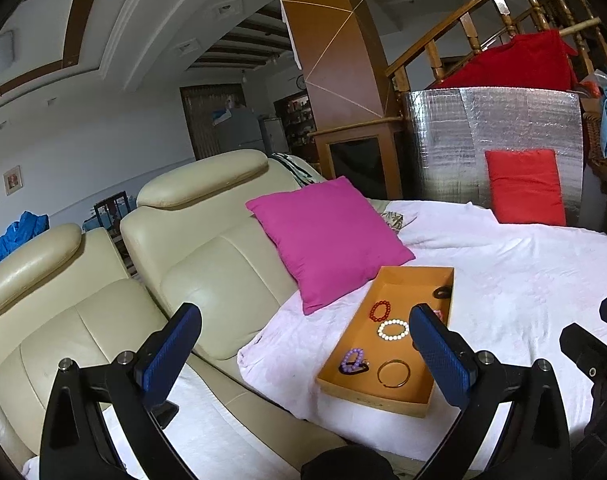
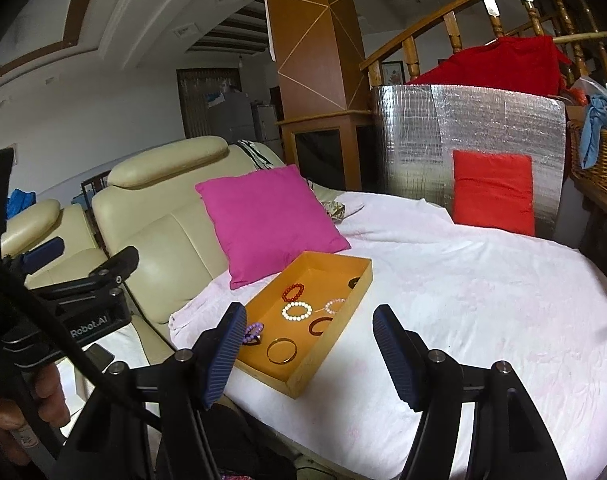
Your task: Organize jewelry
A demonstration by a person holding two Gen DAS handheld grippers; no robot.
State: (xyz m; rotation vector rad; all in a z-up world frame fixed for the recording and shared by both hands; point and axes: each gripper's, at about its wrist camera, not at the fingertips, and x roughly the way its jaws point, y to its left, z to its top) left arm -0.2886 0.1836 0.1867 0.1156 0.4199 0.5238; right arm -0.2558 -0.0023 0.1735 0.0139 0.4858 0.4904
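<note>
An orange tray (image 1: 407, 273) lies on a pale blanket (image 1: 523, 280). It holds a red bead bracelet (image 1: 380, 309), a white bead bracelet (image 1: 392, 329), a purple bead bracelet (image 1: 352, 359) and a gold bangle (image 1: 394, 373). In the right wrist view the tray (image 2: 343, 322) also shows a pink bead bracelet (image 2: 335, 305) and a dark red bangle (image 2: 319, 325). My left gripper (image 1: 307, 344) hangs wide open and empty, short of the tray's near left corner. My right gripper (image 2: 309, 346) is open too, nothing between its pads, over the tray's near end.
A pink cushion (image 1: 327, 240) leans on the cream leather sofa (image 1: 207, 280) just behind the tray. A red cushion (image 1: 525, 186) rests against a silver foil panel (image 1: 503, 120). A wicker basket (image 2: 599, 160) stands far right. A hand (image 2: 43, 392) grips the left tool.
</note>
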